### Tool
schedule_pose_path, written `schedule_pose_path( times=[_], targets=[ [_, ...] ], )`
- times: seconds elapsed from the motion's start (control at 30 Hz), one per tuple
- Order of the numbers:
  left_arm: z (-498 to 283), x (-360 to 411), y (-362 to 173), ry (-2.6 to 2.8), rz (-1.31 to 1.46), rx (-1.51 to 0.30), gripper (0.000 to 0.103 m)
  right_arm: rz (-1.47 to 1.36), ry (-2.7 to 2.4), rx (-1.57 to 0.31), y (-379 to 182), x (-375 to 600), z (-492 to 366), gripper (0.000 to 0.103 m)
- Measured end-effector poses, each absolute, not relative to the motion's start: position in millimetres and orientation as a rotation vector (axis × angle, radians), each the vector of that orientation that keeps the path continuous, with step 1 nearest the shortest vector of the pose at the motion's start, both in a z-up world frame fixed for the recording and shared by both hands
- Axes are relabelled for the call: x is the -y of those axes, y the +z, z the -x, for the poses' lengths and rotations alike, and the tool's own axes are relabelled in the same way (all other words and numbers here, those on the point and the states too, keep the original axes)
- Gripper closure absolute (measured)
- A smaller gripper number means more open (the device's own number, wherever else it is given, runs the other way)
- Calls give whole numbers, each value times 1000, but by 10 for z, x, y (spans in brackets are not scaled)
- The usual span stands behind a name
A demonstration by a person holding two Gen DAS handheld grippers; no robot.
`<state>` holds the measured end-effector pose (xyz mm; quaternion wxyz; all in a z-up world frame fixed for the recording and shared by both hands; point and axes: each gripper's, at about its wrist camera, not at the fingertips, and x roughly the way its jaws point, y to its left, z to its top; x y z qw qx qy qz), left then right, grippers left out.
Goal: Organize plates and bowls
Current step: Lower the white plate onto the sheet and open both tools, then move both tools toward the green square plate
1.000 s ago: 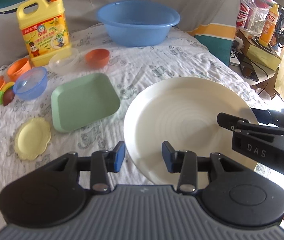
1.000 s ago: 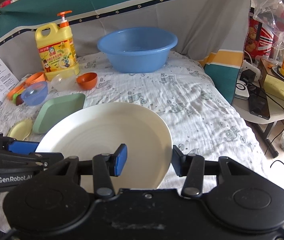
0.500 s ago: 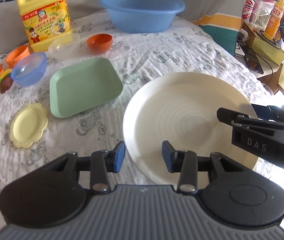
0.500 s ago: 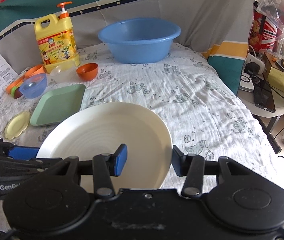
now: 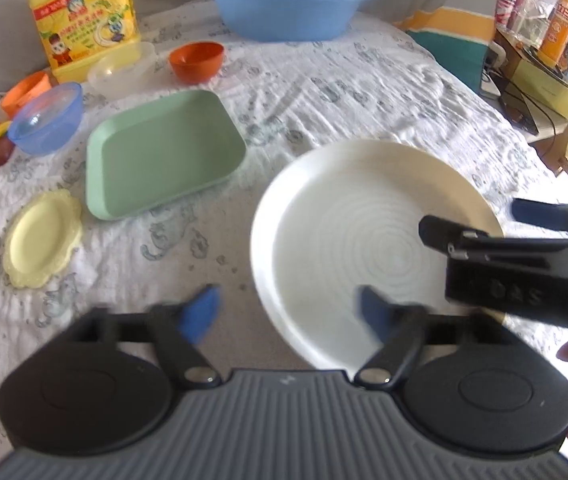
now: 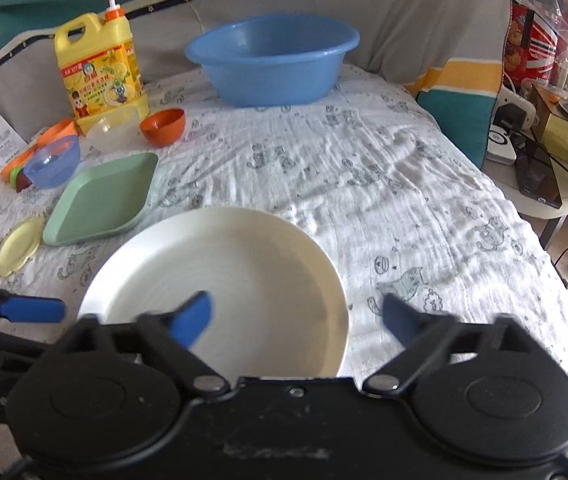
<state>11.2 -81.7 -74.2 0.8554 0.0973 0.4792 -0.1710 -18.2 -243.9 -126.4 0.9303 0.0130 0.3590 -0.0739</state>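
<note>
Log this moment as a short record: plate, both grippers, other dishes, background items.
white plate: lying on the patterned cloth, near edge between both grippers
left gripper: jaws opening, blue fingers clear of the rim
right gripper: jaws opening, no pad pressing the plate
green square plate: left of the white plate
yellow scalloped plate: beside the green one
small bowls: orange bowl, blue bowl
back: blue basin, yellow detergent jug

A bed (image 6: 363, 184) covered with a printed white cloth carries the dishes. A large white plate (image 6: 228, 280) lies near; a green square plate (image 6: 100, 200) and a yellow scalloped dish (image 6: 18, 244) are set to the left. Far back, a blue basin (image 6: 272, 60), a detergent jug (image 6: 98, 68), an orange bowl (image 6: 162, 126), a clear bowl (image 6: 114, 130) and a small blue bowl (image 6: 52, 160) are seen.
</note>
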Motion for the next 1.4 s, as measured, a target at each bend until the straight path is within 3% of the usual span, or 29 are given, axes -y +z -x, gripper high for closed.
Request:
schedule_pose_path(
  times=[0.03,0.1,1.4],
  targets=[
    [-114,807,-728,-353,-207,-997,3,-25,-153,-724,-1249,2443,193,0],
    [-130,783,-701,-345,-204,-993,0,-22,-158,-723,-1223,2454,185,0],
    [-444,-175,-381,-175,-15,-927,0,-91,-137,-744,-800,2117,-129,0]
  ],
)
